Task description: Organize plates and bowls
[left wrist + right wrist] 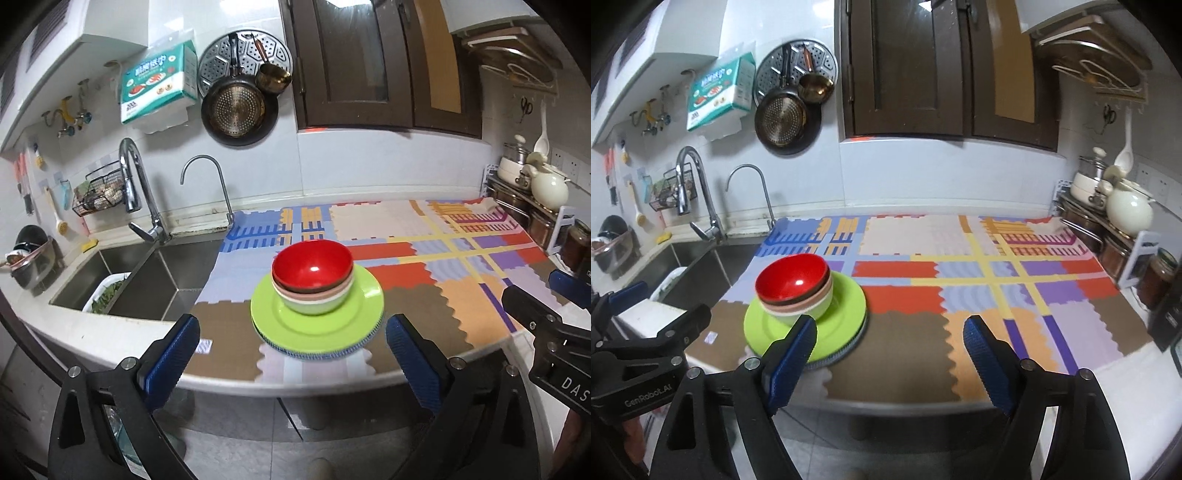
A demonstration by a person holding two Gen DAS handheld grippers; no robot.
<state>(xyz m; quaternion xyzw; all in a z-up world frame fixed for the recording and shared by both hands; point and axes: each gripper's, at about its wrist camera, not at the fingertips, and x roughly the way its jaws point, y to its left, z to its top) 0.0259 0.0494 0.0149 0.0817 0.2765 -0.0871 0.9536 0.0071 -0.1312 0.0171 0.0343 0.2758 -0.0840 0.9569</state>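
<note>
Nested bowls [313,280] sit on stacked plates [317,321] at the centre of the left view, on the worktop [424,295]. Left gripper [293,354] and right gripper [890,354] have jaws released, holding nothing; stacking looks finished, so only withdrawal likely remains.

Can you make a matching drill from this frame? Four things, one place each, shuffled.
Things:
1. red bowl
2. green plate
3. colander
4. white teapot

Places:
A. hanging on the wall
B. top of the bowl stack
C. rack at the counter's right end
D. under the bowl stack, on other plates

Pairs: 1-B, 2-D, 3-A, 4-C
</note>
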